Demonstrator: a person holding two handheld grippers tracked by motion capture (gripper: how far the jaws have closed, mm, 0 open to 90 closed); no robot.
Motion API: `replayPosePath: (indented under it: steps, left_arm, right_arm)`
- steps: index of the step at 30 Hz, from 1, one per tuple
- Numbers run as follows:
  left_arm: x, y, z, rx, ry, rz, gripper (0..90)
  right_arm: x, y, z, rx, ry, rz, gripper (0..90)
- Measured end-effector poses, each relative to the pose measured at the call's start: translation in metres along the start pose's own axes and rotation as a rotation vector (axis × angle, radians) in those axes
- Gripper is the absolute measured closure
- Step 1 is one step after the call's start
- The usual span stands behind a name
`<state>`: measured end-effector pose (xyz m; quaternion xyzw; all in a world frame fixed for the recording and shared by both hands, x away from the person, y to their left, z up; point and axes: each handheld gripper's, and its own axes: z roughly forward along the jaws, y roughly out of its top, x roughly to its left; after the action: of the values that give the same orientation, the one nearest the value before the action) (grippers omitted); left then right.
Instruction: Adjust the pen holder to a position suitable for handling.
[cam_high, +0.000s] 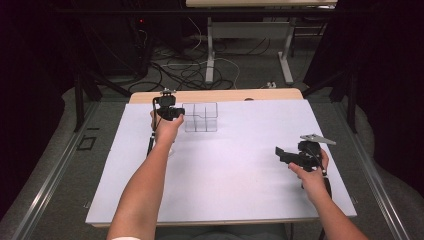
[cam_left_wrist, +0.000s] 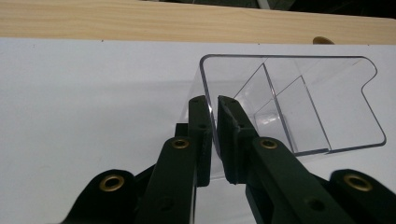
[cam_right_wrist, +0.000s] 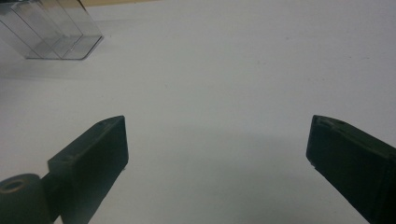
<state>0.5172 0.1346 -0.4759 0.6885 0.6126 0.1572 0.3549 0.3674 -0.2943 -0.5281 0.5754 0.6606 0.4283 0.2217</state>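
A white counter (cam_high: 225, 170) carries a clear plastic divided box (cam_high: 200, 117) near its far edge. The left gripper (cam_left_wrist: 214, 135) has its jaws pinched onto the box's near-left wall. The right gripper (cam_high: 283, 153) hovers well apart at the counter's right, jaws spread wide and empty.

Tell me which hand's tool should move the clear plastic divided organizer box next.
Left. The left tool is shut on the near wall of the clear plastic divided organizer box, one jaw inside and one outside. The right tool is open over the bare white table cover, well away from the box.
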Motion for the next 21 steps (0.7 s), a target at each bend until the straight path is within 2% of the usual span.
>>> replayPosePath:
  steps: [3, 4, 5, 7, 14, 21]
  left_arm:
    - [-0.004, -0.001, -0.001, 0.003, 0.023, 0.006, 87.0]
    - [-0.007, -0.001, -0.001, 0.002, 0.041, 0.026, 87.6]
    - [-0.007, -0.001, -0.001, 0.002, 0.041, 0.026, 87.8]
    - [-0.010, -0.002, -0.001, 0.004, 0.067, 0.049, 88.2]
    - [-0.013, -0.003, -0.003, 0.006, 0.082, 0.053, 88.9]
    - [-0.014, -0.005, -0.010, 0.051, 0.073, 0.045, 89.0]
  right_arm:
    - [0.000, 0.000, 0.001, 0.001, 0.001, 0.000, 5.6]
    - [0.000, 0.000, 0.001, 0.004, 0.002, 0.001, 5.7]
    - [-0.001, -0.001, 0.002, 0.004, 0.001, -0.006, 5.7]
    - [-0.001, -0.001, 0.002, 0.009, -0.003, 0.002, 5.8]
    - [-0.003, -0.001, 0.003, 0.010, -0.002, 0.000, 6.3]
    - [-0.001, -0.001, 0.004, 0.014, 0.004, 0.000, 6.5]
